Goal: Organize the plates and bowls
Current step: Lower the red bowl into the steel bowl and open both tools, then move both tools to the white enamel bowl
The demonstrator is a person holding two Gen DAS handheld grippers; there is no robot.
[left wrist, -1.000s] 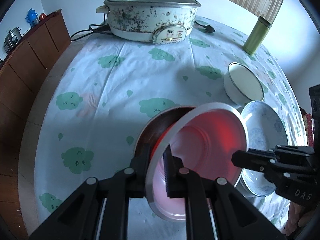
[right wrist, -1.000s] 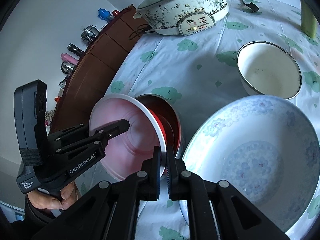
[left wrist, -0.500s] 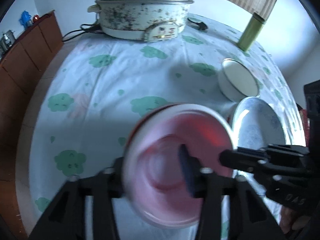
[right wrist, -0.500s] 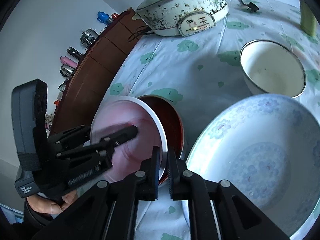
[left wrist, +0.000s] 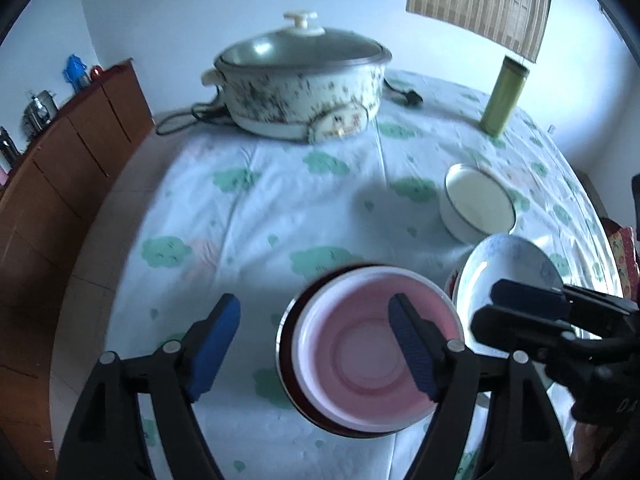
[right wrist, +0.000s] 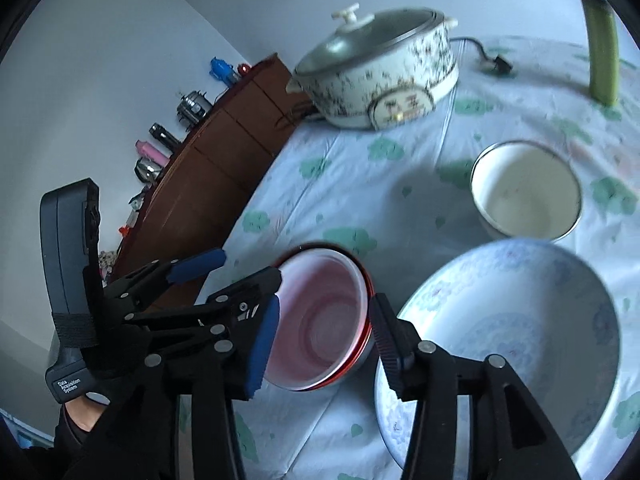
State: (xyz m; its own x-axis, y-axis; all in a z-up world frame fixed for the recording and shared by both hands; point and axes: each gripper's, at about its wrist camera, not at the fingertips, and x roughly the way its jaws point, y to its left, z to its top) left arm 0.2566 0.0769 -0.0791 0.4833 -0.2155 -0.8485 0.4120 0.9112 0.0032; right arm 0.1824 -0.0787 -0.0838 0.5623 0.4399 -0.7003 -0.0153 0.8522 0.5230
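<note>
A pink bowl (left wrist: 368, 352) sits nested inside a red bowl (left wrist: 286, 344) on the table; both show in the right wrist view, pink (right wrist: 320, 320) inside red (right wrist: 366, 280). My left gripper (left wrist: 314, 344) is open above them and holds nothing. My right gripper (right wrist: 324, 340) is open, just in front of the nested bowls. A large blue-patterned bowl (right wrist: 516, 344) stands to their right, also in the left wrist view (left wrist: 508, 264). A white enamel bowl (right wrist: 526, 196) stands behind it.
A speckled electric pot (left wrist: 304, 84) with a glass lid stands at the back of the cloud-print tablecloth (left wrist: 248, 208), its cord beside it. A green bottle (left wrist: 502, 96) stands at the back right. A wooden sideboard (left wrist: 60, 168) runs along the left.
My left gripper let go of the pink bowl, which now lies flat inside the red bowl. Both grippers opened and drew back and upward.
</note>
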